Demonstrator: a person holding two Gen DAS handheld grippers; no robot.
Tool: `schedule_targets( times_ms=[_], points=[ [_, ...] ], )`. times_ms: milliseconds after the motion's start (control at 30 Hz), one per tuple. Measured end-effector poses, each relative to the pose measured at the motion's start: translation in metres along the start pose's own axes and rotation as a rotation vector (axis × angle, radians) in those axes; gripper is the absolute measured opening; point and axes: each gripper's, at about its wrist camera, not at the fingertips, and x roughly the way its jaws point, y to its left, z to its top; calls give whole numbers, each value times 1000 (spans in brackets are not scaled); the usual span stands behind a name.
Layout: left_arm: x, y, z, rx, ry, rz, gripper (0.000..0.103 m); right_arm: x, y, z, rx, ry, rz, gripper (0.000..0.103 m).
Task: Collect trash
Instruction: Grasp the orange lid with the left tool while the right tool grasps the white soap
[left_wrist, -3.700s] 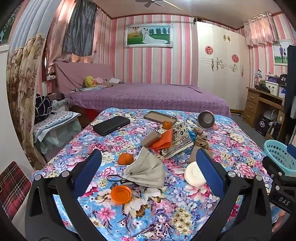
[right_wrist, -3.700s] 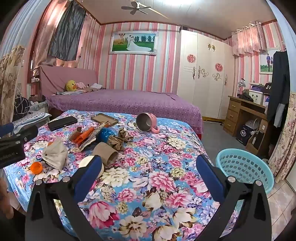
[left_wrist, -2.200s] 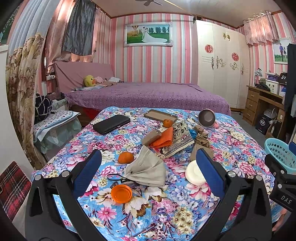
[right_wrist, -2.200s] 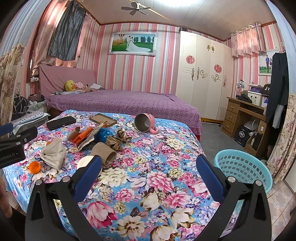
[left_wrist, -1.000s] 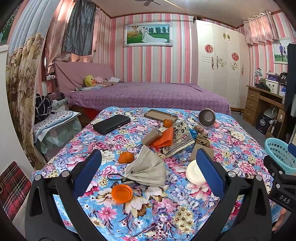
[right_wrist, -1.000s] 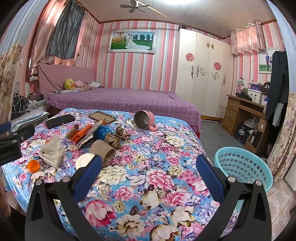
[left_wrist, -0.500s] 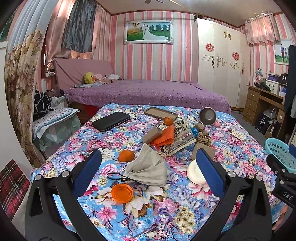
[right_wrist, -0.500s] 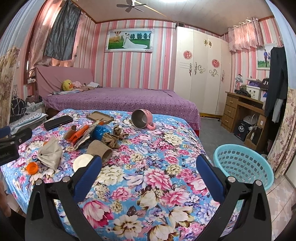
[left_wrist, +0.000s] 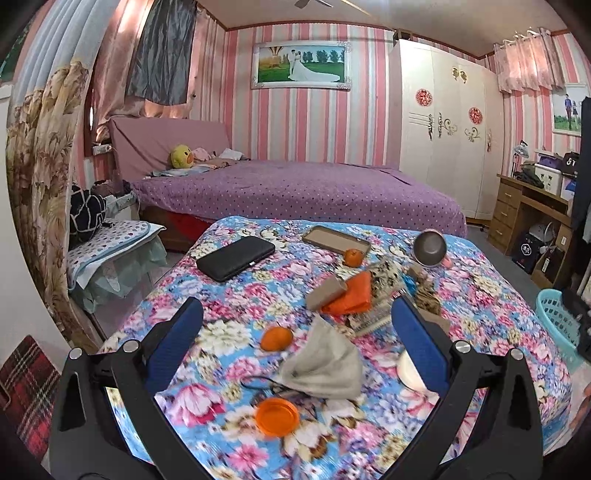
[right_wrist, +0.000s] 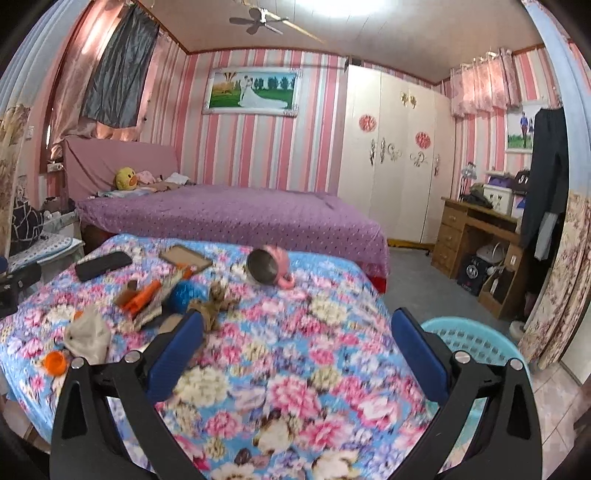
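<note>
Left hand-held gripper (left_wrist: 295, 325): blue-padded jaws stood wide apart, gripping nothing, above the near edge of the tabletop with the floral blue cloth (left_wrist: 229, 295).
Right hand-held gripper (right_wrist: 295, 328): jaws equally wide, empty, over the tabletop's right part.
Landmark: crumpled grey cloth mask (left_wrist: 325, 365), lying between the left jaws in view.
Flat round orange lid (left_wrist: 277, 417): just in front of the mask.
Small orange fruit (left_wrist: 276, 338): just left of the mask.
White round disc (left_wrist: 408, 369): right of the mask, partly hidden by a jaw.
Folded orange paper (left_wrist: 354, 295): beyond the mask, on patterned paper.
Light blue plastic basket (right_wrist: 476, 343): on the floor, far right of the mask, off the tabletop.
</note>
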Motion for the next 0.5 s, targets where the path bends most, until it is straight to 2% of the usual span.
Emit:
schedule_targets(
  times_ms=[267,400,500],
  points=[
    [24,31,28,11,-14,50,99,17,-2,28,64,-36,6,99],
    [39,47,21,-1,12,45,99,32,7,16,31,-12,25,99],
    [54,54,4,-19,73,28,99,43,13,-4,20,19,11,99]
  ],
)
